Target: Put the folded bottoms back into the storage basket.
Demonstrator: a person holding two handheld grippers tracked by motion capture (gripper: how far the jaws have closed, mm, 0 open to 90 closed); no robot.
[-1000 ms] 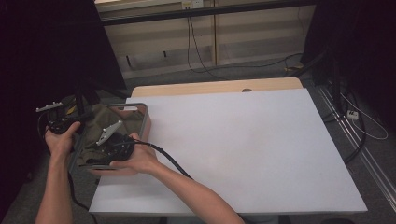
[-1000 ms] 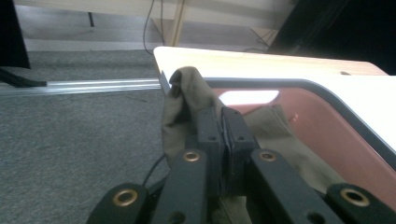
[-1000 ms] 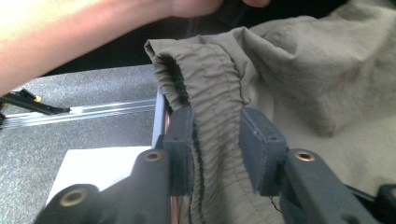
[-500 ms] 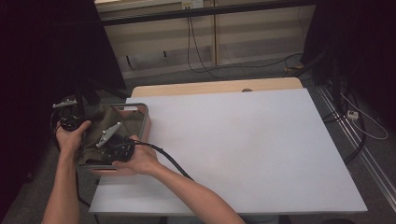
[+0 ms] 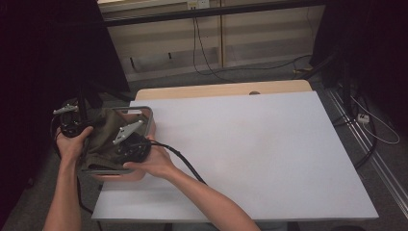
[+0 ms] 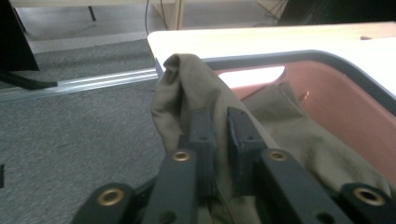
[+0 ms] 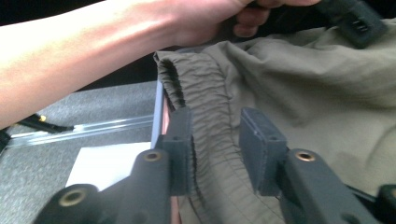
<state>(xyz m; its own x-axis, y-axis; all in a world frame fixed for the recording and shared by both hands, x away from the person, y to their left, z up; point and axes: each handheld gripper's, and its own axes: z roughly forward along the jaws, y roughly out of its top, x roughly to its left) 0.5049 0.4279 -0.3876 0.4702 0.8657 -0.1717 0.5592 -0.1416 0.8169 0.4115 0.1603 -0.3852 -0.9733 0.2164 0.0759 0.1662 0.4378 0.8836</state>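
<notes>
High view: an olive-green garment (image 5: 103,139) lies bunched in a pink basket (image 5: 149,120) with a grey rim, which sits at the near left corner of the white table (image 5: 260,154) and overhangs its left edge. The cloth is crumpled into a heap, so it has no clear long axis; one fold spills over the basket's left rim towards the floor.

In the left gripper view, that fold of the garment (image 6: 187,88) stands up above the grey rim of the basket (image 6: 299,58), and the left gripper (image 6: 220,135) has its two black jaws nearly together, pinching the cloth between them. From above, the left gripper (image 5: 72,122) sits just outside the basket's left side, held in the left hand (image 5: 72,144).

In the right gripper view, the gathered elastic waistband of the garment (image 7: 212,121) runs up between the jaws of the right gripper (image 7: 215,144), which stand apart on either side of it, not clamped. The band's long axis runs away from the camera towards the left forearm (image 7: 84,51). From above, the right gripper (image 5: 132,142) rests on the cloth inside the basket, in the right hand (image 5: 154,163).
</notes>
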